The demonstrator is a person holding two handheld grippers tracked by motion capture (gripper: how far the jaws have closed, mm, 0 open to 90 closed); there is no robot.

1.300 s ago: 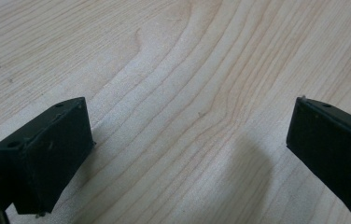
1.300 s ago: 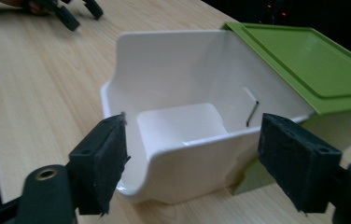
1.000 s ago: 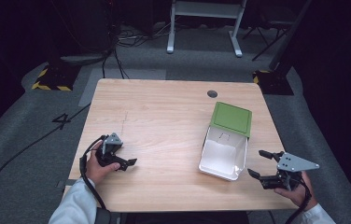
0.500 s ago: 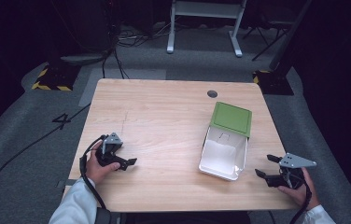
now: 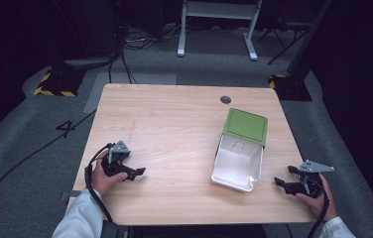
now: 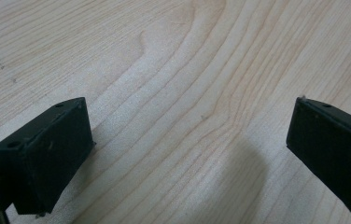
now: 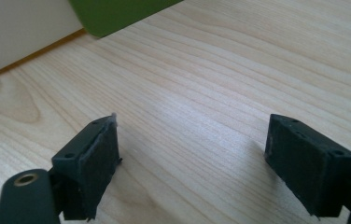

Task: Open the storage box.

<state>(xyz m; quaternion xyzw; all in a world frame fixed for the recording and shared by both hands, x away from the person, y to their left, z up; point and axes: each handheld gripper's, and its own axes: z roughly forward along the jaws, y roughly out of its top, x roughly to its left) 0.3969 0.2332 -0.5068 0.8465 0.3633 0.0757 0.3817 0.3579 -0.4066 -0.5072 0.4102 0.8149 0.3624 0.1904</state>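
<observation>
Near edge of table [image 5: 174, 198]: left gripper [image 5: 136, 173] held low over bare wood at the person's left, jaws apart, nothing between them; its own view confirms wide-open jaws above plain grain. Right gripper [image 5: 282, 182] sits at the near right corner, jaws likewise apart and empty.

Just beyond and to the left of the right gripper: white open box [image 5: 238, 163], its green lid [image 5: 245, 126] hinged back on the far side. Long axis runs near-to-far, tilted slightly. In the right gripper view the box wall [image 7: 19, 28] and lid edge [image 7: 117, 14] lie up and left of the jaws.

Judgement: right hand is clearly nearer; left is well apart. Box interior looks empty, though the view is too coarse to be sure.

Far: dark grommet hole [image 5: 225, 99].
</observation>
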